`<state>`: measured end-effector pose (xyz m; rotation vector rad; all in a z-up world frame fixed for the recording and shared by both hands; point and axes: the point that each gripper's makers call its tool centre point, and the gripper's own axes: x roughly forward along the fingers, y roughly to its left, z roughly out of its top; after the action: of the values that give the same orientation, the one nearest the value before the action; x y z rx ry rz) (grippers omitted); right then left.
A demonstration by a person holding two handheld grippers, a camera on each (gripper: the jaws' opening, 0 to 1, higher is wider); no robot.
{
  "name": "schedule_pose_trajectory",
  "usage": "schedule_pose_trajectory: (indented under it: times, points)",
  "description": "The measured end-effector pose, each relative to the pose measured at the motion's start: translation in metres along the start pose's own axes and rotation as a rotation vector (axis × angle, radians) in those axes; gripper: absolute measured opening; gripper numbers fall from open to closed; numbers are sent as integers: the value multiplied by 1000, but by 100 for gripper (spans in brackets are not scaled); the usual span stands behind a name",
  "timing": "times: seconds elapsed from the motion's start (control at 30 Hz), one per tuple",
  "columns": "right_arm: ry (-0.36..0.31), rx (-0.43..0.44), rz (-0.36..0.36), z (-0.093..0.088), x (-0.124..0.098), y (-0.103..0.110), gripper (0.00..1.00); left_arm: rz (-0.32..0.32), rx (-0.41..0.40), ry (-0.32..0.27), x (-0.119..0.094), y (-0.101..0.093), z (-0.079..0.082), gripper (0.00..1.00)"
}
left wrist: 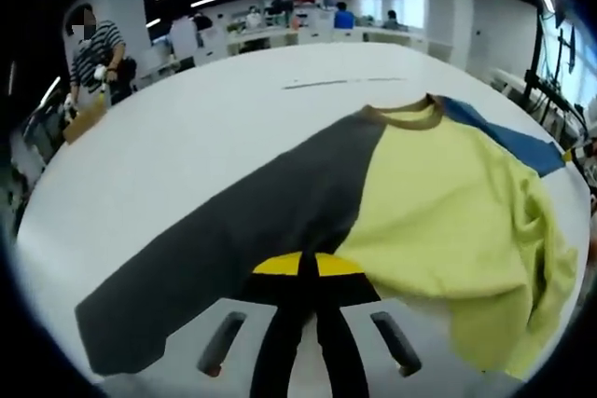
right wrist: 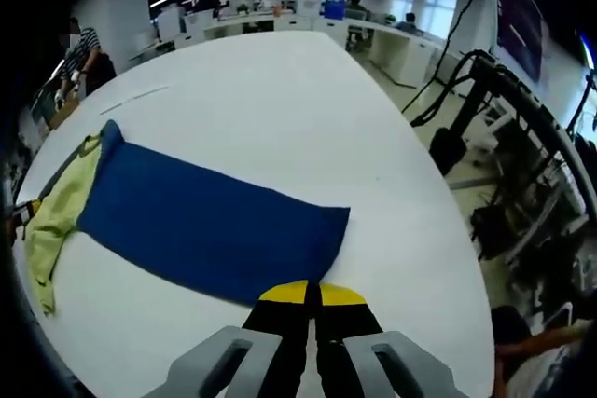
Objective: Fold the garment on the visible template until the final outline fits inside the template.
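The garment lies spread on the white table, its yellow-green body in the middle, grey sleeve and blue sleeve flat to either side. My left gripper comes in low, jaws pressed together on the grey sleeve's edge. My right gripper is pressed together at the blue sleeve's cuff.

Garment: colour-blocked, pale yellow-green body, dark grey sleeve, royal blue sleeve, olive-brown neckband. No print on it. Table plain white, one thin dark line toward its far edge. Left gripper: black jaws with yellow tips, light grey body. Right gripper: same black, yellow, grey. Person past the table's far left corner wears a black-and-white striped top.
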<state>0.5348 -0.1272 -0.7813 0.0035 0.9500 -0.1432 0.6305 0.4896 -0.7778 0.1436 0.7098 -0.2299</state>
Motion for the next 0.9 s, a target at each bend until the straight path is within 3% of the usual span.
schedule_pose_trajectory:
  times: [0.2,0.33,0.57,0.83,0.9]
  points:
    - [2,-1,11,1,1,0,0,-10,25,-1,-1,0,0,1]
    - [-12,5,32,3,-2,5,0,-38,7,-35,-6,-3,3,6]
    - [-71,7,155,16,-11,39,29,-79,6,-77,-22,-6,6,27]
    - [-111,-18,325,31,-28,96,48,-136,45,-125,-42,-20,12,44]
    - [-104,-31,358,30,-31,110,51,-117,123,-119,-46,-20,11,44]
